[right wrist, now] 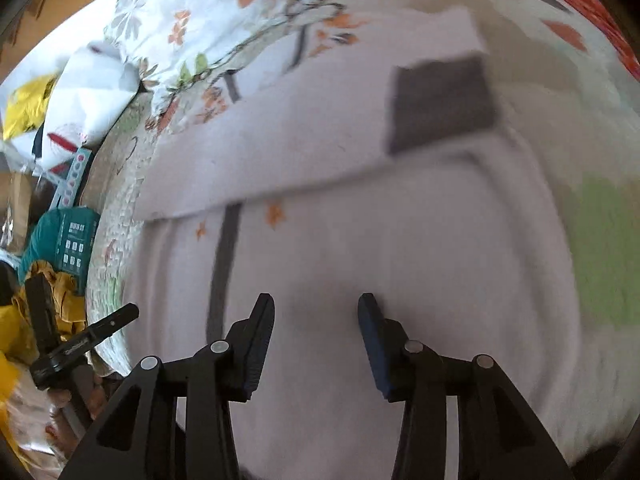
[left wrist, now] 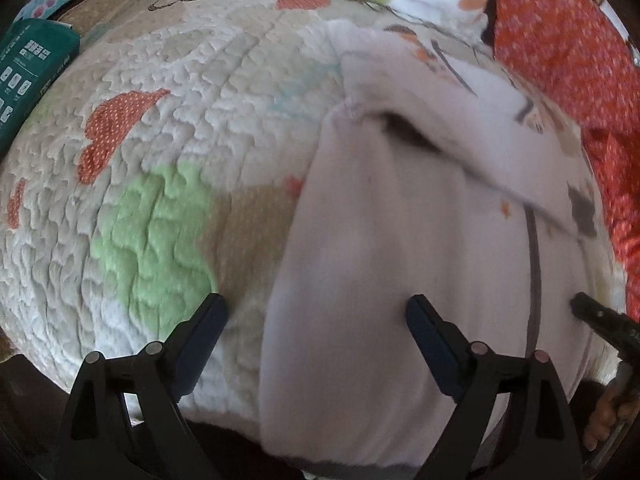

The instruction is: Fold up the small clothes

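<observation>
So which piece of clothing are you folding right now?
Look at the bumpy quilt with orange and green patches. On it, under both open hand-held grippers, lies the pale pink garment. Only it has a grey stripe and a dark grey square patch.

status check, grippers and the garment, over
Left hand-held gripper open, empty. Right hand-held gripper open, empty. Pale lilac garment with grey trim lies partly folded on the quilted bedspread. Nothing blocking.
</observation>
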`<state>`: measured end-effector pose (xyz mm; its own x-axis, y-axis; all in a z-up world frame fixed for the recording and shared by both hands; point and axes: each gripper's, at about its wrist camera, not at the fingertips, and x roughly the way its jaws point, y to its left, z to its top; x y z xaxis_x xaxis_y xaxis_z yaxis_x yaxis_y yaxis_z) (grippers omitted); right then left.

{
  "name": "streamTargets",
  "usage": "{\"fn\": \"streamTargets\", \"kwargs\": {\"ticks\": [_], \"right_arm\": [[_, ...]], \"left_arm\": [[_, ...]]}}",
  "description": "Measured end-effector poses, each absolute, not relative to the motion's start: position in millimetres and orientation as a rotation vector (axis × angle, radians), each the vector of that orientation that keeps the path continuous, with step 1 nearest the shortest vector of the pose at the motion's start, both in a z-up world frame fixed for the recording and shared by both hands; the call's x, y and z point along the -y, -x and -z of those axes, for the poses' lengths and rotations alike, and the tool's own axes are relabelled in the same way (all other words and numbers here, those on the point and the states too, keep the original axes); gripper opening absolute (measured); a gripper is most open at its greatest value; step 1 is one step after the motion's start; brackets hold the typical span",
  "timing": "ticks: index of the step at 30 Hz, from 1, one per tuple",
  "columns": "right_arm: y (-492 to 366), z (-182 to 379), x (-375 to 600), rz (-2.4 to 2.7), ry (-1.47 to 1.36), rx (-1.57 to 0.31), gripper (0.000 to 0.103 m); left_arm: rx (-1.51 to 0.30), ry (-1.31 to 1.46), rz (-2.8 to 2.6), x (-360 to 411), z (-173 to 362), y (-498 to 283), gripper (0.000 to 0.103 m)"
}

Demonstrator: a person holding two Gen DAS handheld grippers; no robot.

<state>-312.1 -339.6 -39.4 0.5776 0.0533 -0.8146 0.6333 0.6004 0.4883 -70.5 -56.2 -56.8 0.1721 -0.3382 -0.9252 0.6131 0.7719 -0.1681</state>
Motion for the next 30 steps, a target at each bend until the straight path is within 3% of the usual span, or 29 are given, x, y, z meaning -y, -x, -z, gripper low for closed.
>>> {"fn": "streamTargets", "kwargs": {"ticks": [3, 6, 17, 22, 23, 24, 25, 30], "right_arm": [[340, 31, 334, 0.428, -0.884, -0.868, 0.049], [382, 18, 334, 0.513, -0.892, -0.768, 0.060], [455, 57, 329, 0.582, -1.099, -0.724, 0.064], [461, 65, 305, 0.463, -1.149, -0.726, 0.065], [461, 66, 300, 0.435, -1.158, -0.723, 0.065], [461, 68, 296, 0.399, -1.182, -0.718, 0.065], [461, 73, 292, 0.362, -1.216, -0.711, 0.066], [456, 86, 269, 0.278, -1.246, -0.713, 0.066]], "left_arm": [[-1.227, -0.246, 0.684, 41, 57, 73, 0.090], [-1.208, -0.204, 0.678, 24, 58, 73, 0.090], [-1.189, -0.261, 0.686, 12, 77, 122, 0.090], [-1.221, -0.196, 0.700, -2, 80, 145, 0.069], [-1.222, -0.186, 0.698, -6, 80, 148, 0.060], [-1.239, -0.159, 0.708, -10, 80, 149, 0.044], [-1.279, -0.108, 0.739, -16, 83, 149, 0.037], [-1.349, -0.033, 0.770, -25, 93, 158, 0.035]]}}
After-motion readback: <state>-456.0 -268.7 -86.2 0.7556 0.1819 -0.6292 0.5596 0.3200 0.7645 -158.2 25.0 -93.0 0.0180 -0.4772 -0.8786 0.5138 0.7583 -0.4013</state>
